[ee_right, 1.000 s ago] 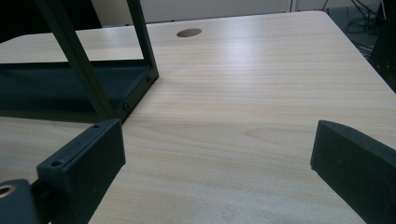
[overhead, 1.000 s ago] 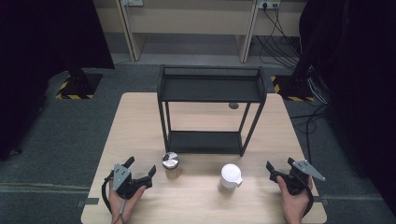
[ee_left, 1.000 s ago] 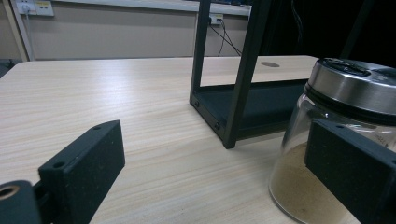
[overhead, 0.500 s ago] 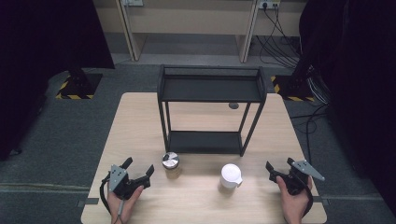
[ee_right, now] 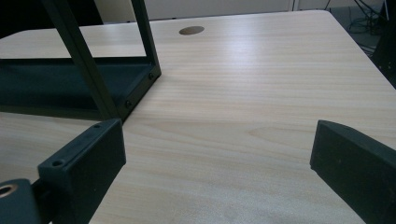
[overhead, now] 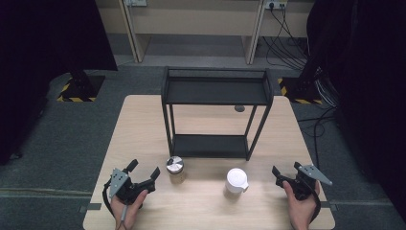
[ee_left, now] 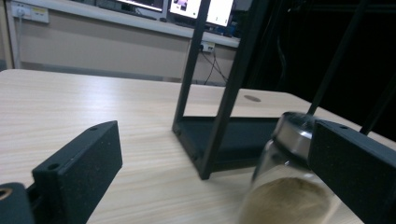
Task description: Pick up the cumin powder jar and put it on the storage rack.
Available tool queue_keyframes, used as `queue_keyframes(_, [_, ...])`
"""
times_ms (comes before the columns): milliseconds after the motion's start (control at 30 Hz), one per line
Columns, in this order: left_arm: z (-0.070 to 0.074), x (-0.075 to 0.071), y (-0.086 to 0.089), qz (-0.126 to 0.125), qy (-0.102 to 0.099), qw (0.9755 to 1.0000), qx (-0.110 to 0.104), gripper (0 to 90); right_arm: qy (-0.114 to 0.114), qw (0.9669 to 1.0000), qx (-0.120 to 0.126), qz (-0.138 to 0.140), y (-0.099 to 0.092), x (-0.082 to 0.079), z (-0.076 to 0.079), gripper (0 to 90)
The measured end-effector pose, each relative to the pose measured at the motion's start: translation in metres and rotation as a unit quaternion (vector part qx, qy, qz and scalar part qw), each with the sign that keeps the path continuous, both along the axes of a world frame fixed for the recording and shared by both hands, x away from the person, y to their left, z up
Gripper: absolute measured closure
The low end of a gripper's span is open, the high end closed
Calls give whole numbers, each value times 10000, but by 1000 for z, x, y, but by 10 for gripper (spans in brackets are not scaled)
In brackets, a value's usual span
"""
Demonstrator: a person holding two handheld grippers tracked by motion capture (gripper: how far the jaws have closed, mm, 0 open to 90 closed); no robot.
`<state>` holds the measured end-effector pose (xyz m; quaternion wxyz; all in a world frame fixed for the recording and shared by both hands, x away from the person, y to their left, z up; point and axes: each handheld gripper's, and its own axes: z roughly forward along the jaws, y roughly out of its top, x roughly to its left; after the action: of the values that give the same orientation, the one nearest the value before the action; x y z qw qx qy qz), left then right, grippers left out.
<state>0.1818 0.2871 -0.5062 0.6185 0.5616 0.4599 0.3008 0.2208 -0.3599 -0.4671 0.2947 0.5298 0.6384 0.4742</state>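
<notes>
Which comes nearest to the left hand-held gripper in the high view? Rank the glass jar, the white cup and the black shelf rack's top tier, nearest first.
From the left hand-held gripper:
1. Glass jar, just to its right, near the front of the table.
2. White cup, farther right, toward the right hand-held gripper.
3. Top tier of the black shelf rack, back at mid-table.

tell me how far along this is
Nothing looks done: the black two-tier metal shelf holds nothing. In hand: the left hand-held gripper, jaws just opening, sits beside the silver-lidded glass jar, not gripping. Left: the jar and white lidded cup stand on the table; the right hand-held gripper is open.
</notes>
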Motion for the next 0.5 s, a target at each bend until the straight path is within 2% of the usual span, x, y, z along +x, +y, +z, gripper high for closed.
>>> queue_keyframes(100, [3,-1,-6,-69,-97,9999,76,16,3,10000,37,-11,-1,0,0,35])
queue_keyframes(200, [7,1,-12,-246,-161,9994,207,15,22,10000,3,-5,0,1,1,35])
queue_keyframes(333, [10,4,-24,-445,-118,9986,277,16,5,10000,21,-6,-1,0,0,36])
queue_keyframes(500, [12,7,-37,-544,-71,9970,543,18,7,10000,13,-4,0,0,0,36])
